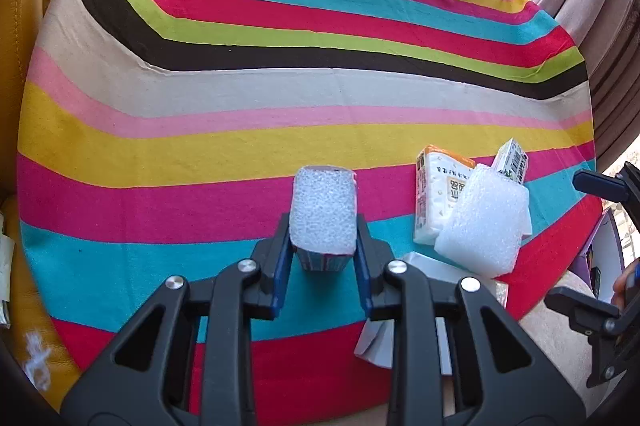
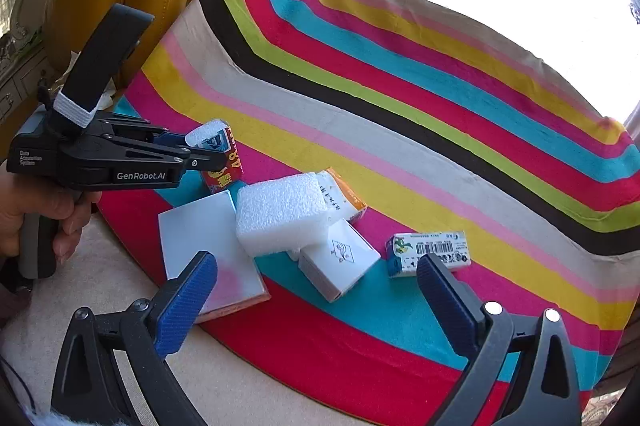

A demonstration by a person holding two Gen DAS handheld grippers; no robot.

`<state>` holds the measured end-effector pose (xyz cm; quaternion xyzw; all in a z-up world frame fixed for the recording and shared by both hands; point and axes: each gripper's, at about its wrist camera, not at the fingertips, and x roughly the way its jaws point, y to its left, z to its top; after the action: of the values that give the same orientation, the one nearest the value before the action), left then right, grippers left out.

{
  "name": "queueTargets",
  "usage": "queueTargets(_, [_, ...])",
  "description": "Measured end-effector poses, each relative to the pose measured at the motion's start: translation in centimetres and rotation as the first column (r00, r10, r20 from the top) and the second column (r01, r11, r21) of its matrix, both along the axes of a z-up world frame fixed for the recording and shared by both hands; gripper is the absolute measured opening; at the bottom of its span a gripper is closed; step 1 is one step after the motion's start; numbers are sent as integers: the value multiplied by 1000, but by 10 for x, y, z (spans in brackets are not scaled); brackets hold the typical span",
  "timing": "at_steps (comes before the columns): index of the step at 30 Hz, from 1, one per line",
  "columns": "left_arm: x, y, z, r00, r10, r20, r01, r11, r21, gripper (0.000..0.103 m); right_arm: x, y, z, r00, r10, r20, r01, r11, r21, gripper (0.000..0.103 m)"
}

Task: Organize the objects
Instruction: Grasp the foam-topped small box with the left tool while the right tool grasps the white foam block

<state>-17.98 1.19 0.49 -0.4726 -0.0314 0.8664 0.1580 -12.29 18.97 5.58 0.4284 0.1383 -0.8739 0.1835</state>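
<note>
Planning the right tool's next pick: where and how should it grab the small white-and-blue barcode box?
The small white-and-blue barcode box lies flat on the striped cloth, apart from the pile. Probably come from above and pinch its two long sides mid-length; the open right tool already hovers just before it.

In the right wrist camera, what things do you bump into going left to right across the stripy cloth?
Left gripper holding the red box → flat white box → foam block → small white box → barcode box.
</note>
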Motion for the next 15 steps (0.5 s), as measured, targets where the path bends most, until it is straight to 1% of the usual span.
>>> queueTargets(6, [4, -16, 4, 998, 59, -16, -58, 997, 57, 32, -19, -19, -13, 997, 80, 2, -80, 995, 59, 101])
queueTargets(11, [3, -23, 5, 996, 83, -24, -80, 993, 84, 32, -34, -30, -24, 996, 86, 8, -86, 992, 92, 101])
queueTargets(13, [4, -24, 6, 996, 88, -22, -85, 992, 94, 32, -35, -33, -27, 996, 91, -4, -90, 990, 104, 100])
queueTargets(14, [5, -24, 6, 996, 90, -22, -88, 991, 98, 32, -35, -34, -28, 996, 90, -12, -88, 990, 108, 94])
queueTargets(15, [5, -24, 6, 995, 93, -23, -90, 991, 100, 32, -36, -34, -29, 996, 91, -13, -89, 990, 108, 82])
